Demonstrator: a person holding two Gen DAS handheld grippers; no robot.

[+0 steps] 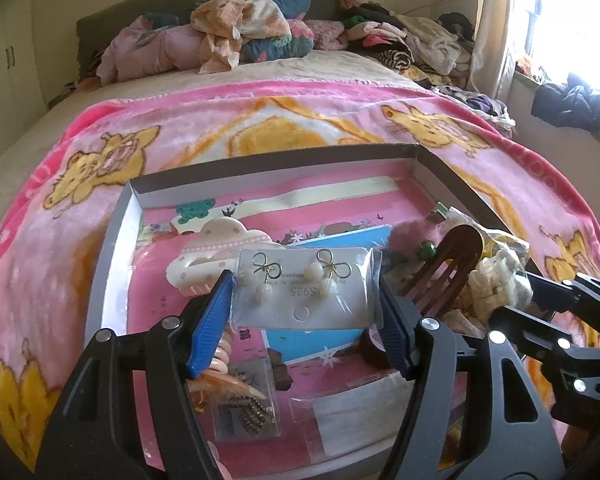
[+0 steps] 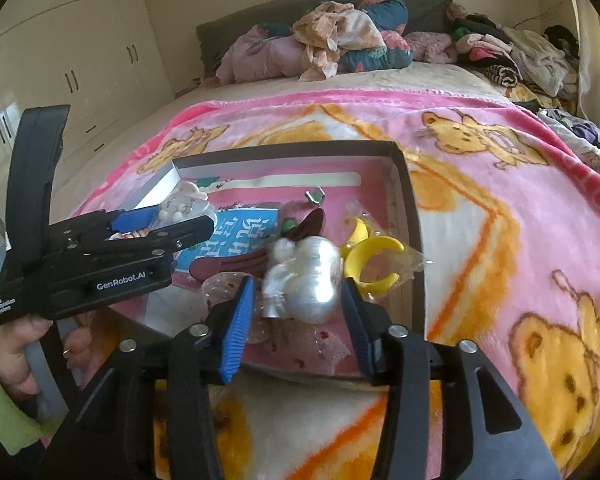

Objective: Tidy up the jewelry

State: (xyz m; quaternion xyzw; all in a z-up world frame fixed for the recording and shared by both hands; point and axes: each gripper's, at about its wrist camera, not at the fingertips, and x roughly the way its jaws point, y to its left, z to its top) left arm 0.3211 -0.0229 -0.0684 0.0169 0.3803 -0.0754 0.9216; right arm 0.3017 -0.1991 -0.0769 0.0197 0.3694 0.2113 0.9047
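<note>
A shallow dark-rimmed box (image 1: 112, 232) lies on the bed with jewelry and hair pieces inside; it also shows in the right wrist view (image 2: 404, 184). My left gripper (image 1: 306, 300) is shut on a clear packet holding a white earring card (image 1: 304, 292) with bow and pearl earrings, held above the box. My right gripper (image 2: 298, 296) is shut on a packet of large pearl-like beads (image 2: 308, 276) over the box's near right part. In the right wrist view the left gripper (image 2: 168, 224) shows at the left.
In the box lie a cream hair claw (image 1: 216, 252), a brown comb clip (image 1: 448, 268), a yellow clip (image 2: 372, 260), a blue card (image 2: 236, 232) and small packets (image 1: 244, 408). A pink blanket (image 2: 500, 208) covers the bed. Pillows and clothes (image 1: 240, 32) are piled at the far end.
</note>
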